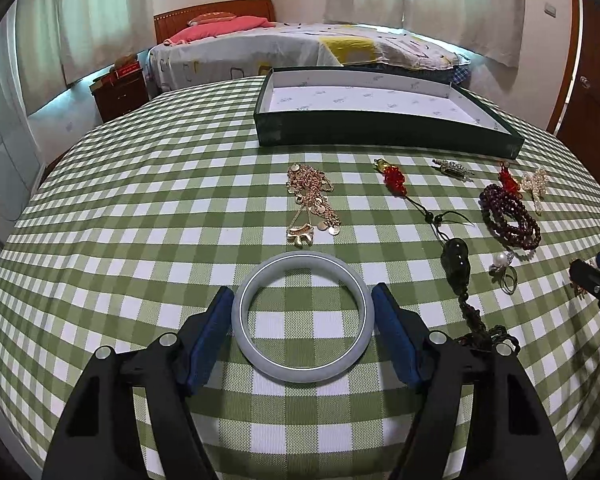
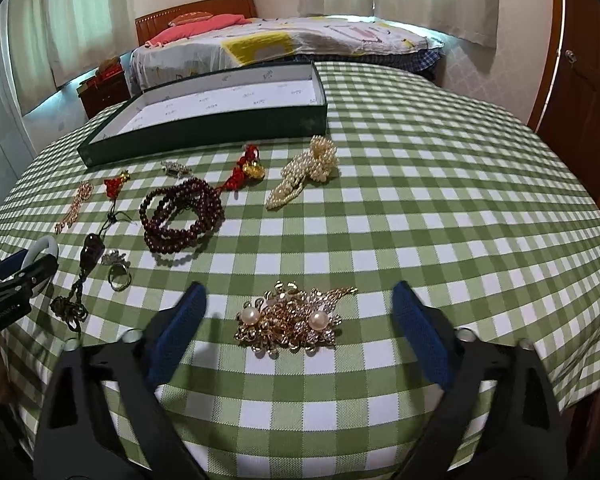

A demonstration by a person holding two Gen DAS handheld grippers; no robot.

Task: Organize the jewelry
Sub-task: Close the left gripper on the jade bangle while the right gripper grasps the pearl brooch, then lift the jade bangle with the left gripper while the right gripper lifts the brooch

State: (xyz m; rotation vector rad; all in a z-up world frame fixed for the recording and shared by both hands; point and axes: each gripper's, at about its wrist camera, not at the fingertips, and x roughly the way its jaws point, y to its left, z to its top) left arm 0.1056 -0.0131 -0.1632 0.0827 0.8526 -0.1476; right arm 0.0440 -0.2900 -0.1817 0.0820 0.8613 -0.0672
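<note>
A pale grey-green jade bangle lies flat on the green checked tablecloth. My left gripper straddles it, and both blue pads touch its outer rim, left and right. In the right wrist view a gold brooch with two pearls rests on the cloth between the fingers of my right gripper, which is open with clear gaps on both sides. An open dark green box with a white lining stands at the back of the table and holds nothing visible.
Loose on the cloth lie a gold chain necklace, a dark pendant on a red-knotted cord, dark red beads, a pearl cluster and a pearl ring. A bed stands behind the table.
</note>
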